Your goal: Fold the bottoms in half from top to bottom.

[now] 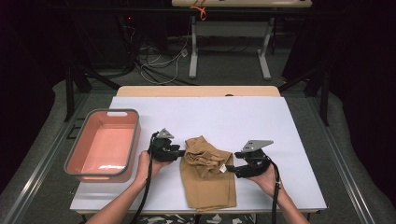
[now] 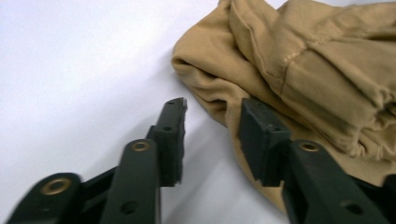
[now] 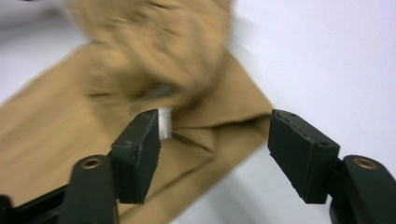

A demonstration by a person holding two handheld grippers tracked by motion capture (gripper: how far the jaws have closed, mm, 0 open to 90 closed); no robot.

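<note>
A white sheet covers the worktop (image 1: 261, 116), leaving a wooden strip bare along its far edge. Grey floor (image 1: 224, 70) lies beyond, strewn with cables (image 1: 159, 65) beneath a second table (image 1: 233, 28); dark curtains (image 1: 355, 56) close both sides

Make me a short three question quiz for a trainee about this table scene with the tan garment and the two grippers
1. True or false: the left gripper is clamped shut on the tan garment.
2. Which side of the garment does the pink bin sit on, in the high view? A) left B) right C) behind it
3. Fill in: the right gripper has its jaws ____, with the garment's edge between them.

Key: 1. False, its jaws are apart, one on the bare white table and one over the cloth. 2. A. 3. open.
</note>
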